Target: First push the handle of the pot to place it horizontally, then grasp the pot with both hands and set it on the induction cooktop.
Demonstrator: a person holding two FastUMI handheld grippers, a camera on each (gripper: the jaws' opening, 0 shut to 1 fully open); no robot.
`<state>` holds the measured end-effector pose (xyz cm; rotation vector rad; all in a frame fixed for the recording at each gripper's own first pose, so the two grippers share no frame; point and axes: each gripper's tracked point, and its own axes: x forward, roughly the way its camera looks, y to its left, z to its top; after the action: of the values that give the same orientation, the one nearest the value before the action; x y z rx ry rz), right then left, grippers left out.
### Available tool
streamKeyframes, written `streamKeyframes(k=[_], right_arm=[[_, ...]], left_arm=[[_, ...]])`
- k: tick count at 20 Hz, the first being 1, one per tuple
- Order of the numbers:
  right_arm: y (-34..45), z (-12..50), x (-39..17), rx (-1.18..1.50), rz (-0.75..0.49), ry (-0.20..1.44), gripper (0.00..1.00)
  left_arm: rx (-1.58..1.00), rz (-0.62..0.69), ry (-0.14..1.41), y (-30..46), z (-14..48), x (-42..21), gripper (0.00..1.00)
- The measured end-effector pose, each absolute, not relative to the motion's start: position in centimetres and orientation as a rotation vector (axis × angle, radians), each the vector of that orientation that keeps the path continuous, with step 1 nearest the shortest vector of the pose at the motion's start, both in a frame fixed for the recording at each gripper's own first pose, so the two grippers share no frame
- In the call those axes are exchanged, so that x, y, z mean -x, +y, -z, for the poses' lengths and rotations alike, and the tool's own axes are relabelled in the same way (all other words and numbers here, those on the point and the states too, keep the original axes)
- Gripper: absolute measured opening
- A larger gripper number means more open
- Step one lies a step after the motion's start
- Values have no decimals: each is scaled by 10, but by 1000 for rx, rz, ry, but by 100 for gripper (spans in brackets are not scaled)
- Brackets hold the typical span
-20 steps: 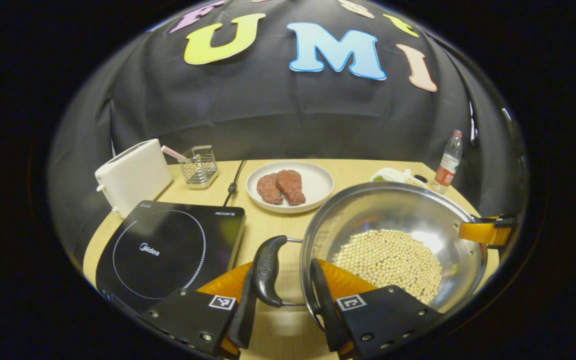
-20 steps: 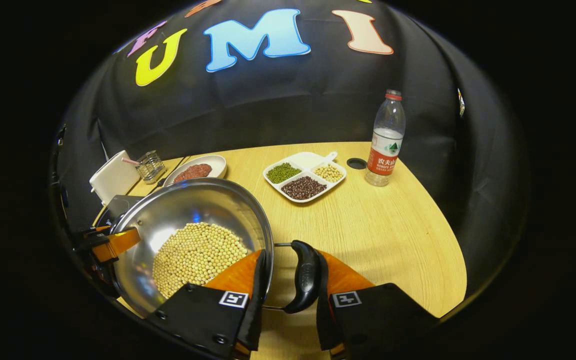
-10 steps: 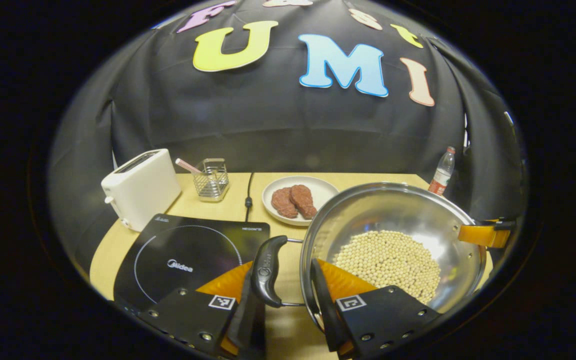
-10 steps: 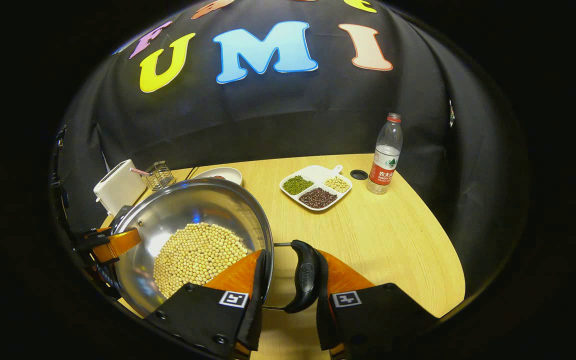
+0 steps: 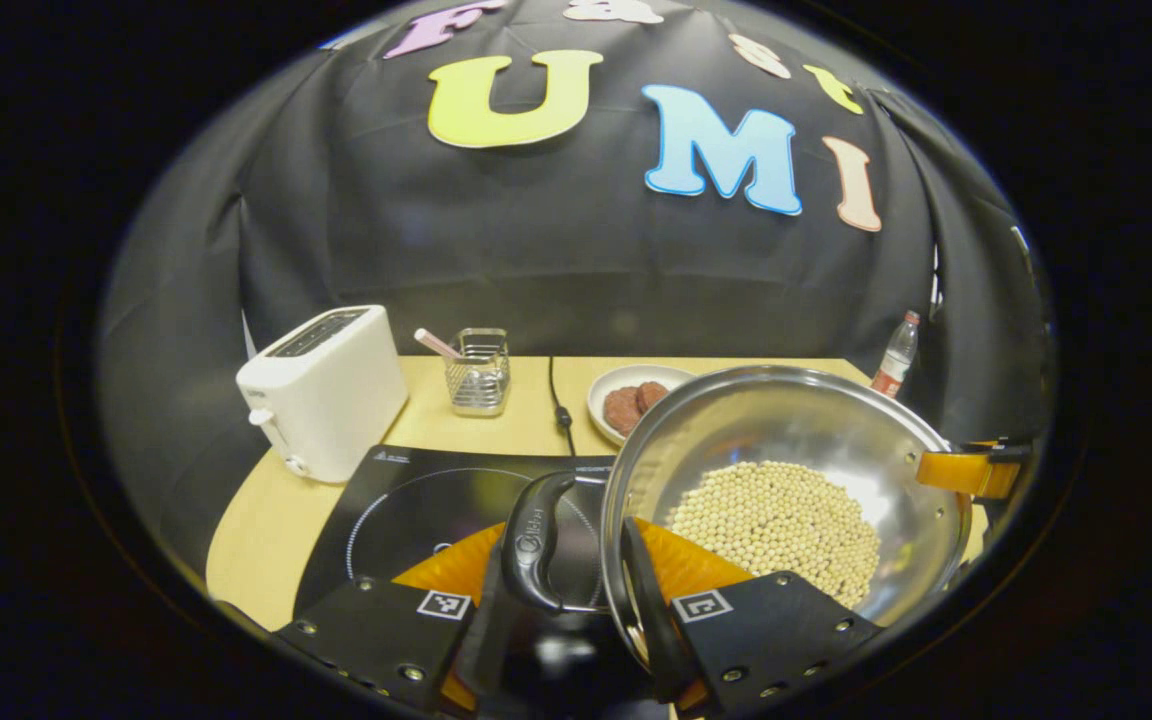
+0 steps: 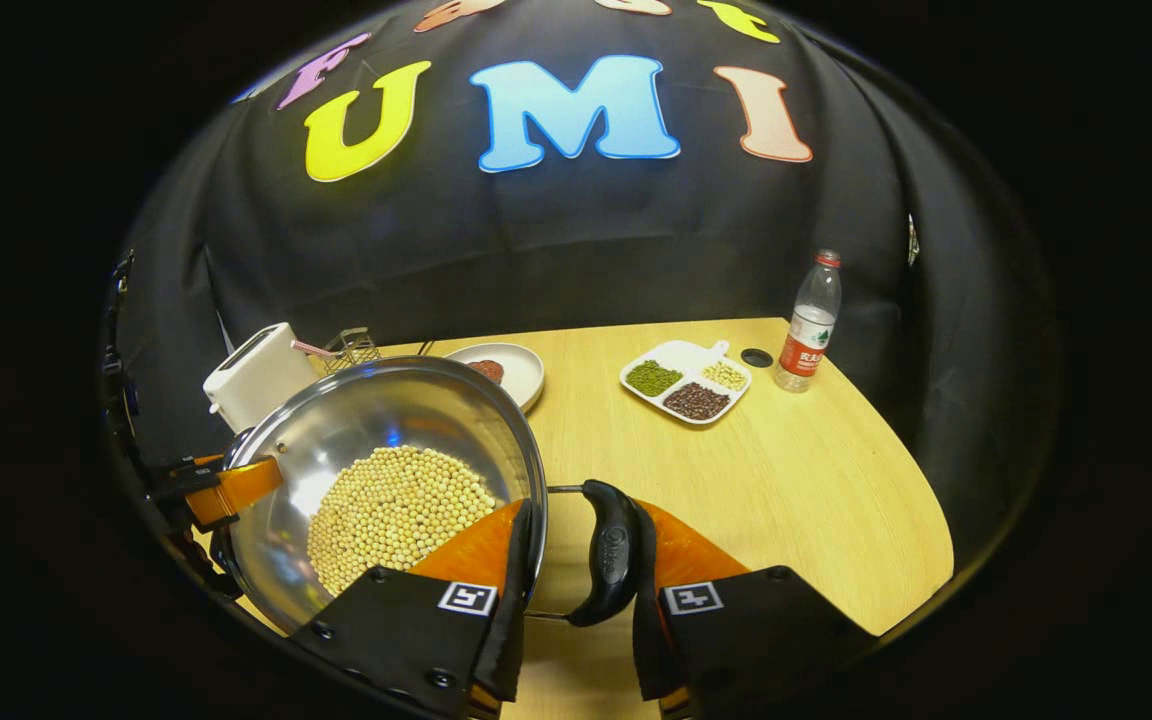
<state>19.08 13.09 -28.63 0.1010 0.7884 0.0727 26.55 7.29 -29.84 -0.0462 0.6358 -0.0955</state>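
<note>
A steel pot holding soybeans hangs between both grippers, with its rim level. My left gripper is shut on the pot's black left handle, one finger outside the handle and the other inside the rim. That handle now hangs over the right part of the black induction cooktop. My right gripper is shut on the black right handle in the same way. The pot appears at the left of the right gripper view, with the left gripper on its far side.
A white toaster and a wire basket stand behind the cooktop, with a black cable between them. A plate of meat sits behind the pot. A divided tray of beans and a water bottle stand at the far right.
Both grippers have carried the pot to the left and upward, still shut on its handles. The cooktop has slid under the left handle. The plate, tray and bottle look farther off.
</note>
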Motion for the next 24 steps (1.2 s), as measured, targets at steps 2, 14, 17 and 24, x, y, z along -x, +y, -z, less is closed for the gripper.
streamKeyframes(k=[2, 14, 17, 24], right_arm=[[148, 288, -191, -104, -77, 792, 47], [242, 293, -196, -115, -105, 797, 43], [259, 298, -200, -112, -113, 799, 47], [295, 311, -209, -115, -131, 822, 47]], left_arm=[[45, 91, 636, 94, 300, -266, 58], [34, 68, 645, 193, 308, -274, 58], [39, 58, 650, 211, 313, -276, 58], [32, 39, 670, 250, 333, -287, 58]])
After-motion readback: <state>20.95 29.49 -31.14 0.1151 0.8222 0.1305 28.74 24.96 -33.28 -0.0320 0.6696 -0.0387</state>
